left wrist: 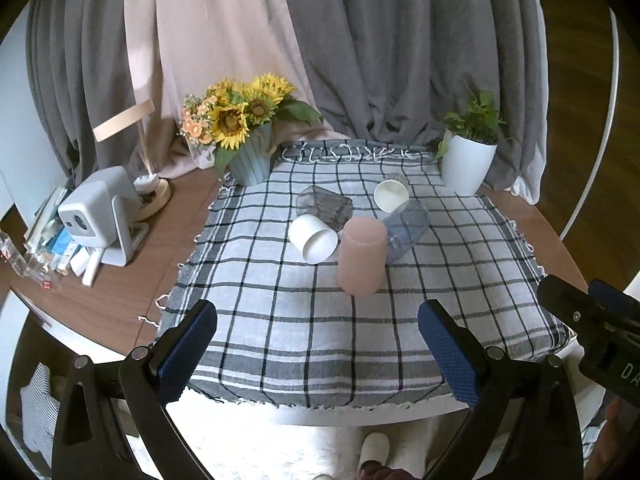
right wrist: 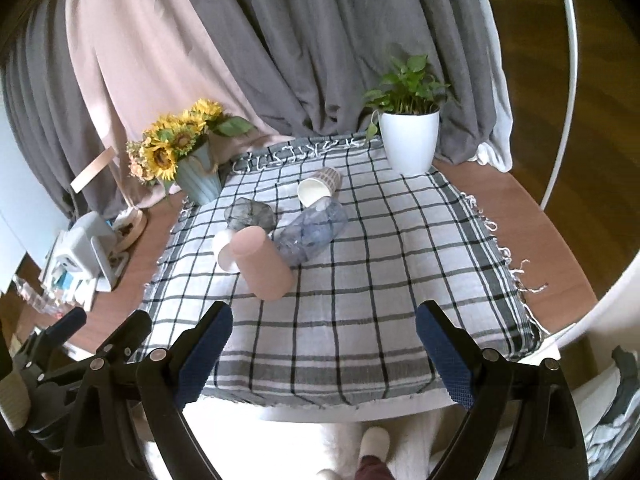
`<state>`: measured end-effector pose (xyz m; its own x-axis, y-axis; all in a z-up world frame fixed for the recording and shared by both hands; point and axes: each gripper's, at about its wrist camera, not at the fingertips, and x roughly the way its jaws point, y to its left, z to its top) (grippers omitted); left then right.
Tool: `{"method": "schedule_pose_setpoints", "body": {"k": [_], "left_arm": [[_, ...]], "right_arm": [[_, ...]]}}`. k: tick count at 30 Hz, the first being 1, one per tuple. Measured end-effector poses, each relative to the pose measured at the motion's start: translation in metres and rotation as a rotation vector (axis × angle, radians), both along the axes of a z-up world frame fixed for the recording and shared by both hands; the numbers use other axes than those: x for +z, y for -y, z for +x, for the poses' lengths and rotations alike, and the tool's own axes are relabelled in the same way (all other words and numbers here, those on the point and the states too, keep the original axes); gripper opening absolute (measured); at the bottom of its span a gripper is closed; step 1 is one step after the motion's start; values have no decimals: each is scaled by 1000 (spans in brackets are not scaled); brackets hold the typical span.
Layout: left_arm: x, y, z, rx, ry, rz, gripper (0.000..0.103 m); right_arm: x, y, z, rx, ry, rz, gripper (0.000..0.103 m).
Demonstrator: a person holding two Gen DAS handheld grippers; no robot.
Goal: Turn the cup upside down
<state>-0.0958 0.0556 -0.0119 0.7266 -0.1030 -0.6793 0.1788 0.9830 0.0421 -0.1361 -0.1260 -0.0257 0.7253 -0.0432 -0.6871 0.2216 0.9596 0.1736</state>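
A pink cup (left wrist: 362,255) stands upside down on the checked cloth (left wrist: 320,320); it also shows in the right wrist view (right wrist: 264,262). A white cup (left wrist: 313,238) lies on its side left of it (right wrist: 224,249). A paper cup (left wrist: 392,194) lies on its side behind (right wrist: 318,189). A grey glass (left wrist: 325,206) and a clear plastic bottle (left wrist: 404,230) also lie there. My left gripper (left wrist: 318,344) is open and empty above the cloth's near edge. My right gripper (right wrist: 324,344) is open and empty, well short of the cups.
A sunflower pot (left wrist: 250,160) stands at the cloth's back left and a white plant pot (left wrist: 466,164) at the back right. A small projector (left wrist: 100,216), a lamp base (left wrist: 154,196) and clutter sit on the wooden table (left wrist: 120,292) to the left. Curtains hang behind.
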Motion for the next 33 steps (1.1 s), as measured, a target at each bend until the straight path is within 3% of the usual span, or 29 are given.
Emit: {"method": "schedule_pose_setpoints", "body": {"k": [10, 33], "left_arm": [[11, -13, -23, -11, 38, -11, 103], [24, -28, -34, 1, 81, -33, 103]], "right_arm": [[8, -15, -26, -19, 28, -11, 94], [20, -35, -35, 1, 62, -20, 94]]}}
